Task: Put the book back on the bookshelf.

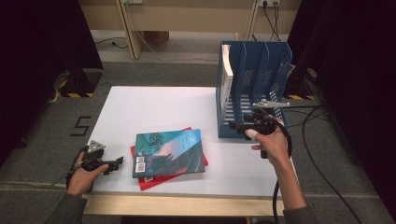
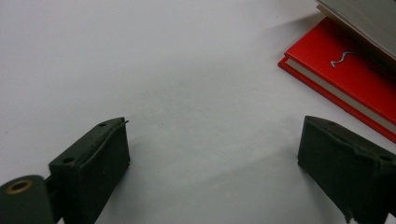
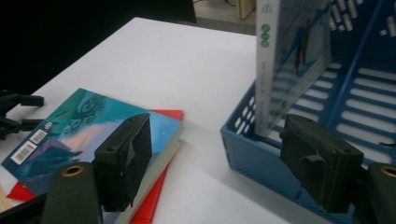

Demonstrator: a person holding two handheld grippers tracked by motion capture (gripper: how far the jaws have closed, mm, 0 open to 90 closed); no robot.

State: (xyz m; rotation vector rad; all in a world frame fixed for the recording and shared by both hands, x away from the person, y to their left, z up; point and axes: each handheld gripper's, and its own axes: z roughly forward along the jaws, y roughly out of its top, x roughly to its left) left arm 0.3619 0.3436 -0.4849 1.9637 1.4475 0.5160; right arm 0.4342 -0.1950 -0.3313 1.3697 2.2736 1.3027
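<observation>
A black taped "5" (image 1: 82,126) marks the grey carpet left of the white table (image 1: 154,107). Beyond the table sits a cardboard box (image 1: 156,36). Yellow-black striped tape (image 1: 74,94) lies off the table's far left corner.

this is looking like a lab or recording room set up for office-style work. dark curtains (image 1: 42,42) are hanging at both sides, hazard tape (image 1: 74,94) is marking the grey carpet (image 1: 37,140), and cables (image 1: 327,154) are trailing around a white worktop (image 1: 154,107) bearing a blue file rack (image 1: 254,84).
</observation>
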